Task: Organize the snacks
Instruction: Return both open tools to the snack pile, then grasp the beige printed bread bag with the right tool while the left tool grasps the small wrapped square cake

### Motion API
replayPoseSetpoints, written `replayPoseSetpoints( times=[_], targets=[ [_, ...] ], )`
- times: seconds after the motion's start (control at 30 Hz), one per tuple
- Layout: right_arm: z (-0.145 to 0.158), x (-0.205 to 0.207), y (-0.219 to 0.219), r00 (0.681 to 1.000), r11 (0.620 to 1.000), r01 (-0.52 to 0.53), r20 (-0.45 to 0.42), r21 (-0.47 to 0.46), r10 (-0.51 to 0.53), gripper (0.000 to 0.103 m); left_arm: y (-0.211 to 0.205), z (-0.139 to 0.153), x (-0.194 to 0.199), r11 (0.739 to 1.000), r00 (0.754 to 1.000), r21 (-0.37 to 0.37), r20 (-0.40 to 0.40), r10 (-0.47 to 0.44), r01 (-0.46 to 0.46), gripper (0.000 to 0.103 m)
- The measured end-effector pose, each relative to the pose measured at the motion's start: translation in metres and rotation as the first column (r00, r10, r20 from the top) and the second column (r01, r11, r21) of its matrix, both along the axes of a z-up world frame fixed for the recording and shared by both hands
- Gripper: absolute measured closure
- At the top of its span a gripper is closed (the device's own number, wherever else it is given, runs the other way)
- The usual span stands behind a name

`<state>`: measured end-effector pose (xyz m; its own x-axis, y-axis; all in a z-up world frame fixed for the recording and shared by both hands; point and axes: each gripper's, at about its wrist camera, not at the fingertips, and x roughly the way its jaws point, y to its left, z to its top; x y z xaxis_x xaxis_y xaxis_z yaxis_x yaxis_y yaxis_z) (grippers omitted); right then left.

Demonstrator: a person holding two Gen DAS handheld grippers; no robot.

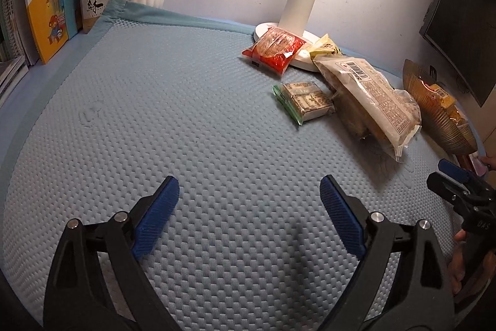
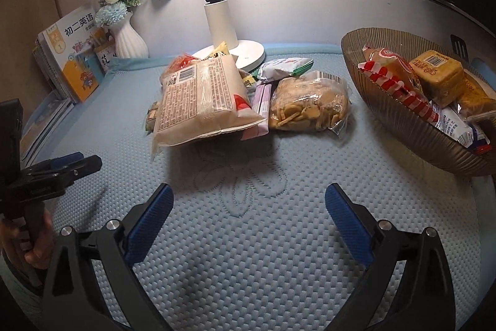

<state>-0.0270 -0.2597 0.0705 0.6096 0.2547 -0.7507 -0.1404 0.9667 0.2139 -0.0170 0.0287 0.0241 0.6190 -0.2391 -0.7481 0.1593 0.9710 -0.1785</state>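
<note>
Left tongs (image 1: 249,214) and right tongs (image 2: 249,222): both spread wide, empty. Snack packets (image 2: 201,101) heaped near the counter's (image 2: 248,238) far edge; ribbed bowl (image 2: 403,126), apparently part-filled, at its right edge.

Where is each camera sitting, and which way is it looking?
Left wrist: rides the left gripper, facing across the blue mat to the snack pile; the right gripper shows at its right edge.
Right wrist: rides the right gripper, facing the snacks and bowl; the left gripper and a hand show.
Both see the big white packet and lamp.
</note>
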Motion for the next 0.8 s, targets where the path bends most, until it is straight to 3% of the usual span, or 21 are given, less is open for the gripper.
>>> replayPoseSetpoints(
  times=[0.07,0.13,0.3,0.37,0.47,0.57,0.7,0.8],
  targets=[
    [0.014,0.005,0.003,1.000,0.998,-0.012,-0.011,0.068,0.012,0.005,-0.002,0.000,-0.001,1.000,1.000,0.009,0.000,-0.012,0.012,0.011],
    [0.032,0.016,0.016,0.999,0.997,-0.038,-0.022,0.069,0.040,0.005,-0.005,-0.002,0.000,0.999,1.000,0.031,-0.010,-0.019,0.019,0.011],
    [0.032,0.065,0.066,0.987,0.982,-0.113,-0.134,-0.149,0.093,0.005,-0.016,0.020,0.009,0.987,0.996,0.137,-0.036,-0.079,0.083,0.013],
    [0.022,0.081,0.074,0.987,0.979,-0.105,-0.141,-0.174,0.081,0.005,-0.019,0.035,0.019,0.973,0.991,0.192,-0.049,-0.123,0.131,0.008],
    [0.008,0.098,0.083,0.985,0.983,-0.100,-0.152,-0.151,0.076,0.005,-0.023,0.043,0.037,0.943,0.985,0.287,-0.039,-0.166,0.170,0.008],
    [-0.006,0.103,0.091,0.987,0.957,-0.093,-0.148,-0.275,0.054,0.005,-0.026,0.041,0.055,0.935,0.973,0.268,-0.045,-0.227,0.231,0.008],
    [-0.007,0.086,0.073,0.989,0.971,-0.094,-0.129,-0.221,0.067,0.023,-0.042,0.031,0.074,0.919,0.955,0.260,-0.061,-0.290,0.296,0.008],
    [-0.002,0.061,0.044,0.990,0.985,-0.067,-0.134,-0.161,0.045,0.024,-0.059,0.019,0.085,0.890,0.940,0.305,-0.078,-0.331,0.339,0.008]
  ],
)
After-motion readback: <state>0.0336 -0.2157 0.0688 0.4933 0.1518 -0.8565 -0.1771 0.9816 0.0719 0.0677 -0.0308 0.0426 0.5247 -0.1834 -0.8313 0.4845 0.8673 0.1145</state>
